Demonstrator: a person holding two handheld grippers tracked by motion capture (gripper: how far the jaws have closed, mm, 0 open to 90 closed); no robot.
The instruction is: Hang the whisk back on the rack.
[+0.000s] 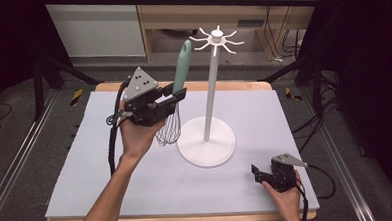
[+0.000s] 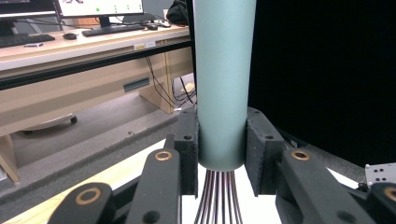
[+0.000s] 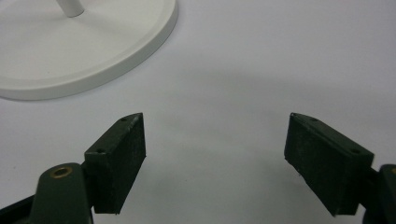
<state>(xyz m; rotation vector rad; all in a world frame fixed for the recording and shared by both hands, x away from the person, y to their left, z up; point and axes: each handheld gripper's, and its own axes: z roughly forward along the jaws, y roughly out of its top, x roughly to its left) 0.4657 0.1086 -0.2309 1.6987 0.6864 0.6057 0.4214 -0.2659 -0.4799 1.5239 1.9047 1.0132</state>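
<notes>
A whisk with a pale green handle (image 1: 183, 65) and wire loops (image 1: 170, 129) hangs upright above the table, held by my left gripper (image 1: 176, 97), which is shut on the handle's lower end. In the left gripper view the handle (image 2: 223, 84) stands between the two pads (image 2: 189, 149), with the wires (image 2: 219, 198) below. Just right of the whisk stands a white rack (image 1: 210, 85) with a round base (image 1: 207, 141) and hooks at the top (image 1: 217, 38). My right gripper (image 1: 259, 172) rests low at the table's front right, open with nothing between its pads (image 3: 122, 158).
The table carries a pale grey mat (image 1: 137, 183). The rack's base edge (image 3: 116, 60) lies just ahead of the right gripper. Behind the table stand a wooden desk (image 1: 214, 9) and cables on the floor (image 1: 281, 41).
</notes>
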